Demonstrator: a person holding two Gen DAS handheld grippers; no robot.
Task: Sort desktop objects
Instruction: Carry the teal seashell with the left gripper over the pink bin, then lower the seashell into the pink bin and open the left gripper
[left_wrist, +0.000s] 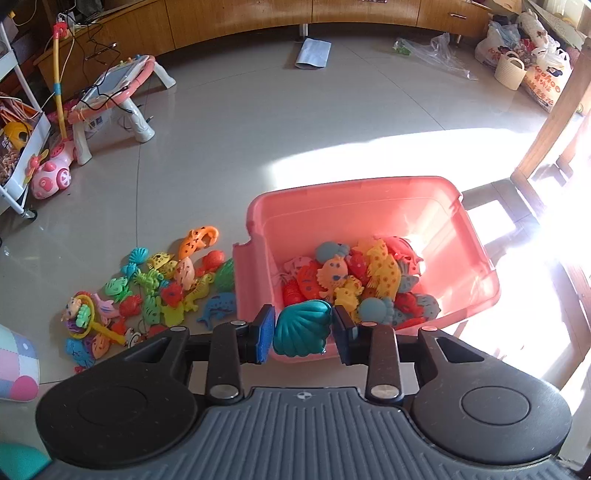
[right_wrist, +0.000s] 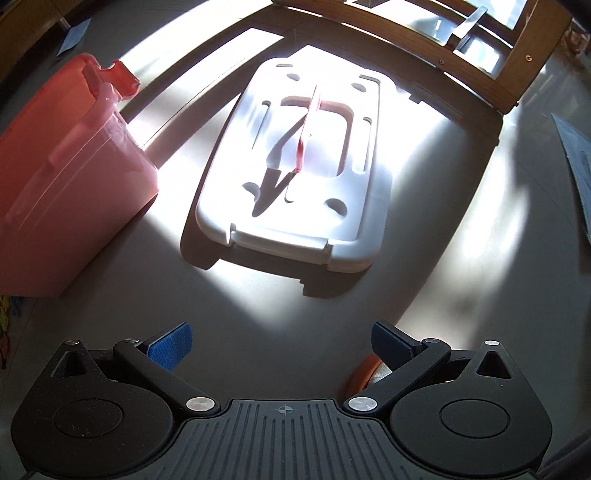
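My left gripper (left_wrist: 303, 330) is shut on a teal plastic shell toy (left_wrist: 302, 328), held over the near rim of the pink storage bin (left_wrist: 258, 225). Several plastic sea-creature toys (left_wrist: 369, 277) fill the bin's bottom. More of them lie in a pile (left_wrist: 166, 284) on the floor left of the bin. In the right wrist view my right gripper (right_wrist: 280, 341) stands open above bare floor with nothing between its fingers. The pink bin (right_wrist: 66, 192) stands to its left, and the bin's white lid (right_wrist: 295, 162) lies flat on the floor ahead.
A pink toy table (left_wrist: 122, 88), a pink pig toy (left_wrist: 51, 173) and a cart stand at the left. Bags and a basket (left_wrist: 511, 68) sit far right by a wooden frame (left_wrist: 554, 114). An orange object (right_wrist: 364, 373) shows under my right finger. Bright sunlight washes the floor.
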